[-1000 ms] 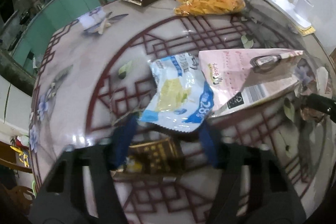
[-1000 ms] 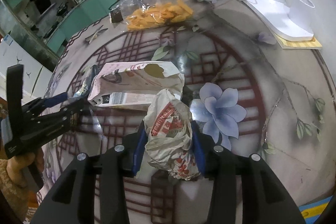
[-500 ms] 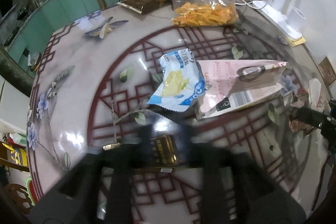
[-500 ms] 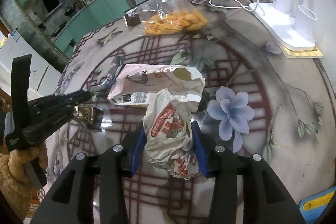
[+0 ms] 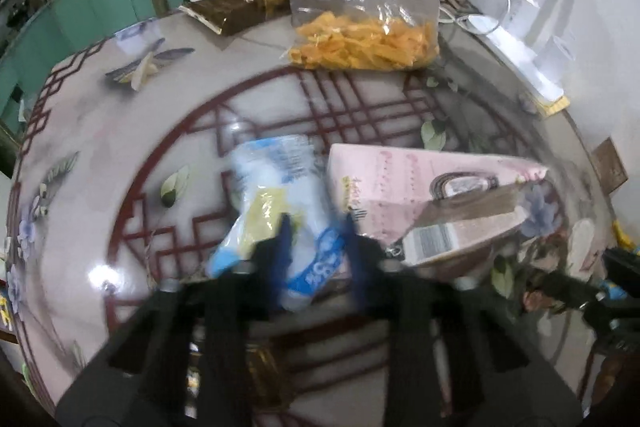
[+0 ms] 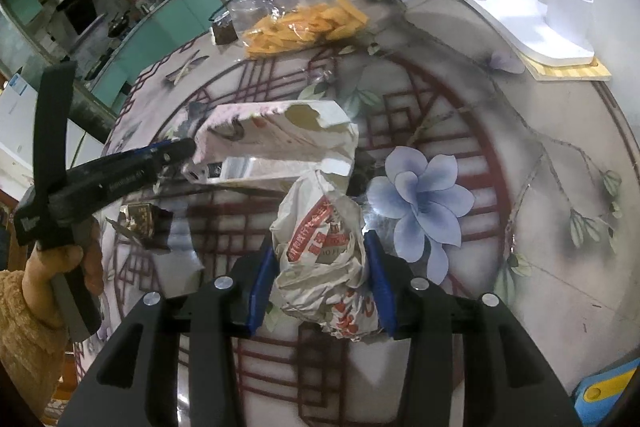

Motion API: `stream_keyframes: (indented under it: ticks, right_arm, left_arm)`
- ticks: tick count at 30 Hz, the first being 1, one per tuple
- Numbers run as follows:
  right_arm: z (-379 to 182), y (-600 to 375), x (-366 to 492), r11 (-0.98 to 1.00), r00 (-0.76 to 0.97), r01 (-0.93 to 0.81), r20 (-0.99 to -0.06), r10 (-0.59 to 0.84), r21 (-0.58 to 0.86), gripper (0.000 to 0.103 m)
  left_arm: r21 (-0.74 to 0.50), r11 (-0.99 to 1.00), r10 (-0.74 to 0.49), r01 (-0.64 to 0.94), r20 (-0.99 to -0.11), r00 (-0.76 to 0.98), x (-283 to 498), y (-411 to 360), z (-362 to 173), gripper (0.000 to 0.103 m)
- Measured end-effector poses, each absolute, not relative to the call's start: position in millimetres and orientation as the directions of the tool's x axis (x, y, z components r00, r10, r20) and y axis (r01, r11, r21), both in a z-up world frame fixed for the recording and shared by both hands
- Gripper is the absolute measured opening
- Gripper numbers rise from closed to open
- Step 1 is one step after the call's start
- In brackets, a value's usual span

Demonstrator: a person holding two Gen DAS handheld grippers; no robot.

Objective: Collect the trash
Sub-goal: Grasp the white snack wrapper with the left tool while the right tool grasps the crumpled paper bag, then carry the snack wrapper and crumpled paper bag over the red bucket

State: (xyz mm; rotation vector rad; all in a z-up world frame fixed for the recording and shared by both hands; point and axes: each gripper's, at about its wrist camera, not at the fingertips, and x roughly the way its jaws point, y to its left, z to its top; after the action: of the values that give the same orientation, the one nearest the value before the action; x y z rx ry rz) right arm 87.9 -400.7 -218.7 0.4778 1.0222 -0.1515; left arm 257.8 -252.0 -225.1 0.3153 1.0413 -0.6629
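The left gripper (image 5: pixel 316 247) pinches the light, crinkly blue wrapper (image 5: pixel 280 203) by its near edge at table (image 5: pixel 100 155) centre (pink bag (image 5: pixel 420 203) at three o'clock), while the right gripper (image 6: pixel 320 267) clamps a crumpled paper wrapper (image 6: pixel 320 239).

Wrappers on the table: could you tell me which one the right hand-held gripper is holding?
The crumpled white wrapper with red print, clamped between the right hand-held gripper pads; the others lie loose.
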Motion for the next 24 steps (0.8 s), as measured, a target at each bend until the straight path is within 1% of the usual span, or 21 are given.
stream_keyframes:
  ticks: [1,4,8,15,24]
  right_arm:
    - [-219.6,-400.8,88.6,0.887,0.520,0.340,-0.848,0.100,0.313,0.042]
    - [-219.2,-399.3,89.3,0.886,0.524,0.338,-0.846,0.104,0.318,0.042]
    - [-207.1,-393.2,87.2,0.890,0.546,0.325,-0.832,0.099,0.319,0.042]
    - [-167.7,-370.3,71.3,0.899,0.610,0.284,-0.786,0.100,0.334,0.042]
    - [-114.7,-327.6,41.7,0.926,0.680,0.195,-0.724,0.111,0.324,0.042]
  left_arm:
    - [-0.055,0.765,-0.346,0.641,-0.875,0.338,258.4,-253.3,-225.0,0.005]
    - [-0.070,0.770,-0.353,0.635,-0.875,0.331,256.7,-248.9,-222.4,0.005]
    - [-0.089,0.786,-0.364,0.612,-0.867,0.341,248.5,-234.6,-204.8,0.004]
    - [-0.097,0.804,-0.385,0.586,-0.837,0.389,204.8,-196.5,-156.1,0.004]
    - [-0.057,0.845,-0.384,0.531,-0.756,0.530,128.4,-146.5,-86.7,0.004]
